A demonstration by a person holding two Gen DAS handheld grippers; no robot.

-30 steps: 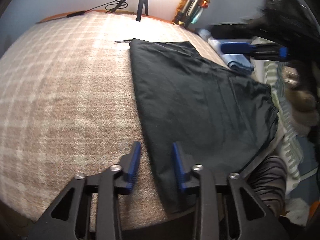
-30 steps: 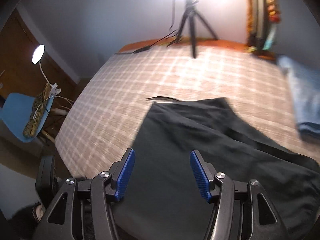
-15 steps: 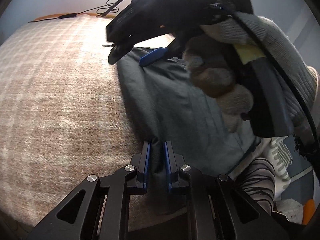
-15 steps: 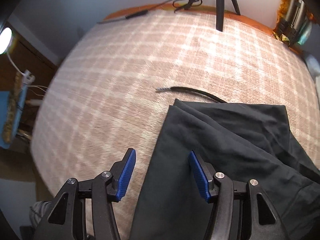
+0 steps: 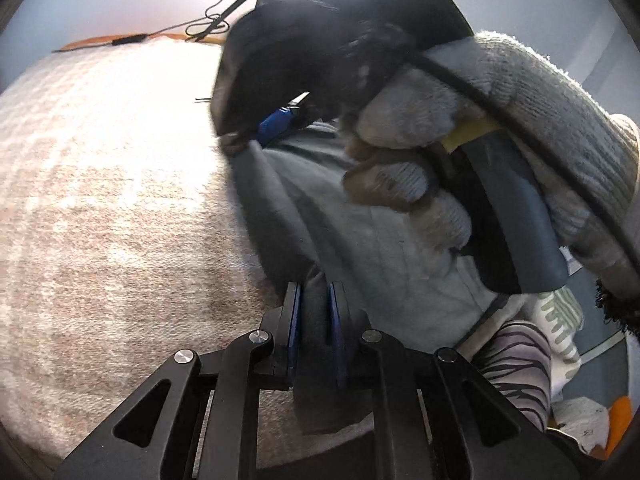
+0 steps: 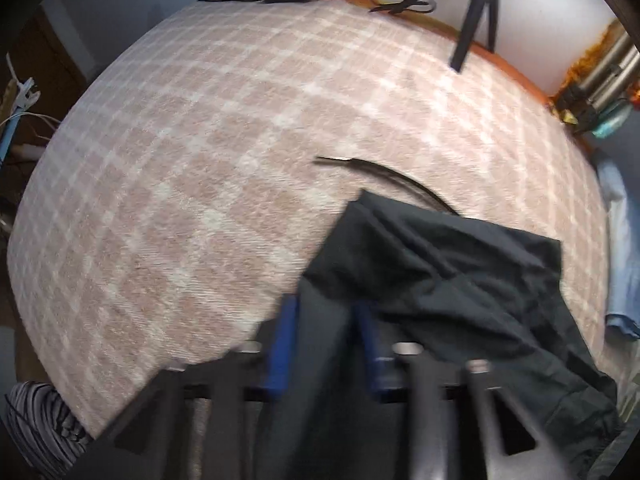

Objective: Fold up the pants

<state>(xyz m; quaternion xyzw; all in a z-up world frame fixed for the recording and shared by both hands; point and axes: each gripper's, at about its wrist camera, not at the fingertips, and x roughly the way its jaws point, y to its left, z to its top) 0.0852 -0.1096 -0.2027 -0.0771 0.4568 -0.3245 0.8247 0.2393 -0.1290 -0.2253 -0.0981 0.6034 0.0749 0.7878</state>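
One pants (image 6: 460, 280), two grippers, one tripod (image 6: 476, 12), perhaps one cord (image 6: 384, 172).

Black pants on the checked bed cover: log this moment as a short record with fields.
garment: black pants, partly bunched, on the checked cover
left gripper: fingers shut on a fold at the pants' edge
right gripper: fingers have just been closing, fabric between them, blurred
drawstring: lies on the cover beyond the pants
fold: not yet made
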